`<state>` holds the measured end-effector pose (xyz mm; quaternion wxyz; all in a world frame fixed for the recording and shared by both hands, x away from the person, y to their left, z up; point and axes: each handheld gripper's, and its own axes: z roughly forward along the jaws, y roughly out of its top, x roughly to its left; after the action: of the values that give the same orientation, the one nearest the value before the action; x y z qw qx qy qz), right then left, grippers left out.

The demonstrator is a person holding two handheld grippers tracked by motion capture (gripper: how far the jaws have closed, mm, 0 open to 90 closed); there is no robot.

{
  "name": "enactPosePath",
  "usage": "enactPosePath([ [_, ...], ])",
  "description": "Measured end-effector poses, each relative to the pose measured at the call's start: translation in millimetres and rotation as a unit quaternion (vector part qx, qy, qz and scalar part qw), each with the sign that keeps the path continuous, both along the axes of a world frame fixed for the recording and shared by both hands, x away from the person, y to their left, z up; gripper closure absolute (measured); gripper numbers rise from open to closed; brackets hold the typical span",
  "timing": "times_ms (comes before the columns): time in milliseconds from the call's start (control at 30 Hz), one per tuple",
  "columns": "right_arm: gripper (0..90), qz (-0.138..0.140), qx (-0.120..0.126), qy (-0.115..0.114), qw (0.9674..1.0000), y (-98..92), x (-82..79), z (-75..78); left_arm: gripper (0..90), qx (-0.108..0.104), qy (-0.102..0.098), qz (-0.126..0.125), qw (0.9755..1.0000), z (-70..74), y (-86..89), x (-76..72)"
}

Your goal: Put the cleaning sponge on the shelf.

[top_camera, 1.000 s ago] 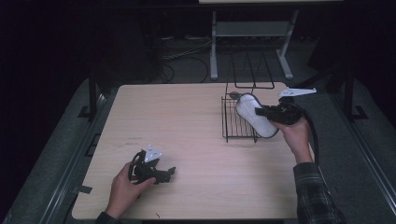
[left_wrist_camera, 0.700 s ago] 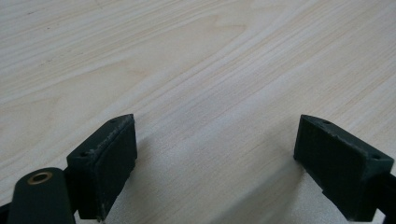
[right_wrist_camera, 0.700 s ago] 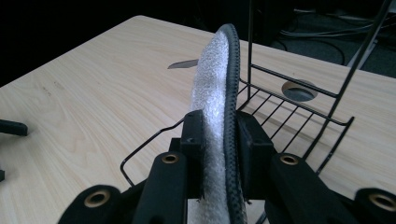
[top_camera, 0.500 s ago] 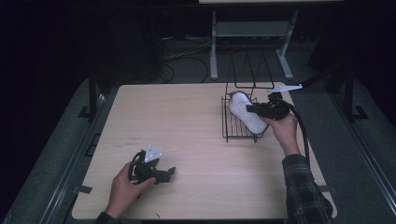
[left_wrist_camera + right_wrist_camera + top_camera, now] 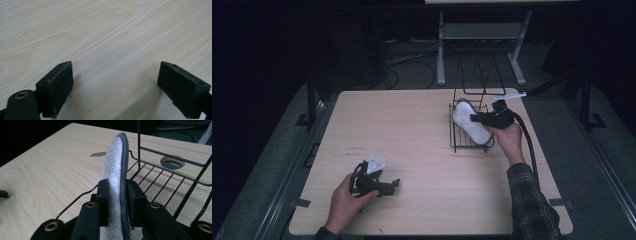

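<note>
That white fuzzy insole with the dark rubber rim (image 5: 117,177) sits edge-up over the black wire rack (image 5: 467,132), pinched by the right gripper (image 5: 118,195) fingers. Looks light and floppy, so grip near its middle. Left gripper (image 5: 115,82) fingers spread, empty.

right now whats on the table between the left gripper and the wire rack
Nothing: in the high view, bare wooden table runs from the left gripper to the wire rack. The right gripper holds the white pad at the rack.
</note>
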<state>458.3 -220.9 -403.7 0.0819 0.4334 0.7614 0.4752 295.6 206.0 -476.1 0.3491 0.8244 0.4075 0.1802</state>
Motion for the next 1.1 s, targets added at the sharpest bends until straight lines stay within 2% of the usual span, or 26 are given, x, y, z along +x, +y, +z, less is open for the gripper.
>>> enactPosePath([
  [100, 73.9, -0.001, 0.006, 0.002, 1.0000, -0.4, 2.2, -2.3, 12.4, 0.000, 0.000, 0.000, 1.0000, 0.0, 0.0, 0.0],
  [367, 69.9, -0.013, 0.002, 0.008, 0.9999, -4.0, 8.0, -9.1, 12.4, 0.000, 0.000, 0.000, 1.0000, 0.0, 0.0, 0.0],
  [600, 62.4, -0.029, -0.019, 0.006, 0.9994, -4.3, 11.9, -15.9, 12.4, 0.000, 0.000, 0.000, 1.0000, 0.0, 0.0, 0.0],
  [767, 51.1, -0.039, -0.041, 0.007, 0.9984, -3.9, 13.1, -18.6, 12.4, 0.000, 0.000, 0.000, 1.0000, 0.0, 0.0, 0.1],
  [933, 38.1, -0.060, -0.059, -0.003, 0.9964, -6.4, 12.1, -15.8, 12.4, 0.000, 0.000, 0.000, 1.0000, 0.0, 0.0, 0.0],
  [1100, 38.1, -0.070, -0.064, -0.010, 0.9955, -13.7, 7.1, -7.5, 12.4, 0.000, 0.000, 0.000, 1.0000, 0.0, 0.0, -0.1],
])
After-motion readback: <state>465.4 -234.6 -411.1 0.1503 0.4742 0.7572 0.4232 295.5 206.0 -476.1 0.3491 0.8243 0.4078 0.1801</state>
